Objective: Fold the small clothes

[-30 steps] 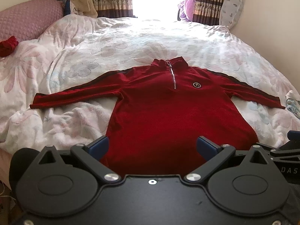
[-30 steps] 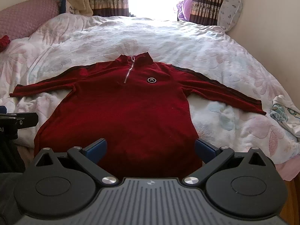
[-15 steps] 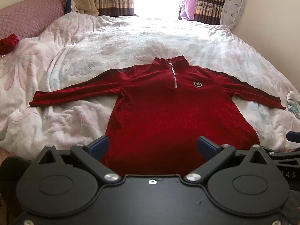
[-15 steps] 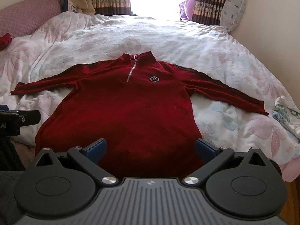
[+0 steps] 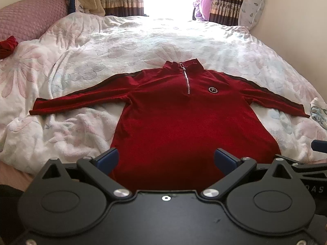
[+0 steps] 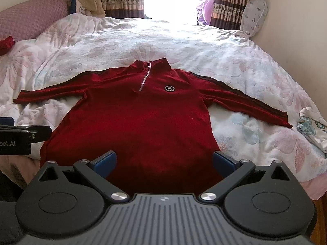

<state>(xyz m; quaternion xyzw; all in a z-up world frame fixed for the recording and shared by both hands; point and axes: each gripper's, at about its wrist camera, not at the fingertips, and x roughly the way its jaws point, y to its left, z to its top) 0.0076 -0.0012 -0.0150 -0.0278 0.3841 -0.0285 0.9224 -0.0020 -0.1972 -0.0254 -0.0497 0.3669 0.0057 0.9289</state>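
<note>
A dark red long-sleeved zip-neck top [image 5: 184, 118] [image 6: 139, 120] lies flat, front up, on the bed, both sleeves spread out sideways and its collar pointing away from me. My left gripper [image 5: 166, 159] hovers open over the hem, nothing between its blue pads. My right gripper [image 6: 164, 161] is likewise open above the hem, a little further right. Each gripper shows at the edge of the other's view.
The white flowered quilt [image 5: 143, 47] covers the bed. A pink pillow [image 5: 30, 16] and a small red garment [image 5: 7, 45] lie far left. A patterned white cloth [image 6: 312, 128] sits at the right edge. A wall runs along the right; curtains hang at the back.
Both grippers have crept slightly forward and up toward the top; the garment sits a bit lower in view. Nothing has been grasped and the top lies unmoved.
</note>
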